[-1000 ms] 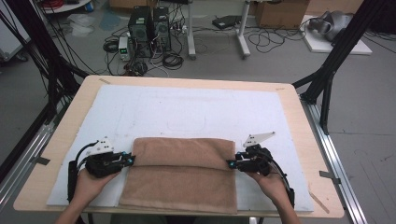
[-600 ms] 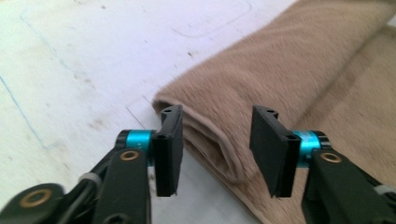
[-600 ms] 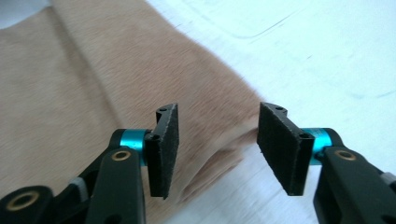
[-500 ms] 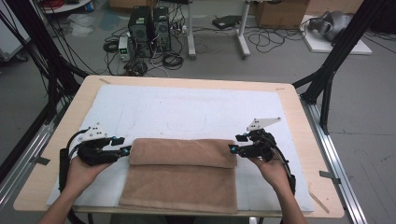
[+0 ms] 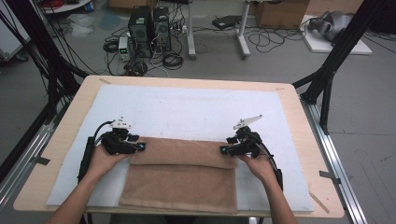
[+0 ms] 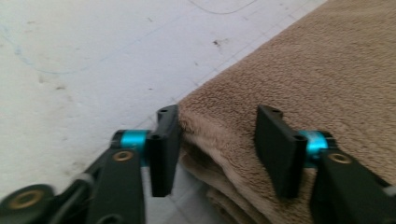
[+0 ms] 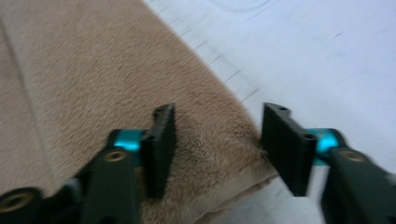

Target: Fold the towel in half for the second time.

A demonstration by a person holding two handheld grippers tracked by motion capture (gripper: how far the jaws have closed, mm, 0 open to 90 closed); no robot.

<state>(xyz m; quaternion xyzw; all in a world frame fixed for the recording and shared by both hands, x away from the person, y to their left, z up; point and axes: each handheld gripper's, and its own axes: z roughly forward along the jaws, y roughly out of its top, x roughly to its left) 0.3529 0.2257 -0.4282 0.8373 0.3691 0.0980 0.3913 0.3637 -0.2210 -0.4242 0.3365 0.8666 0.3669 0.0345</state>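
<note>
So both forearms come in from the near edge of the desk (image 5: 60, 140), hands wrapped around the tool bodies, wrists fairly flat and each one angled inward so the two sets of tongs point at each other across the towel. The left tongs (image 5: 139, 147) sit at the left end of the brown towel (image 5: 187, 172), right where the top layer is folded over, and the right tongs (image 5: 225, 150) mirror that at the right end. From the left gripper view, the left tongs (image 6: 217, 144) straddle the folded corner of the towel (image 6: 303, 74): one jaw is right against the edge of the fold, the other rests on top of the pile, and they're partly apart, having just been closing a bit, not really pinching the cloth. Same deal in the right gripper view: the right tongs (image 7: 217, 147) hang half-open over the towel's (image 7: 93, 70) corner, also just closing slightly, with fabric between the jaws but no squeeze. The white mat (image 5: 187, 107) stretches away beyond both tongs, with the towel lying between them and running back toward the person.
</note>
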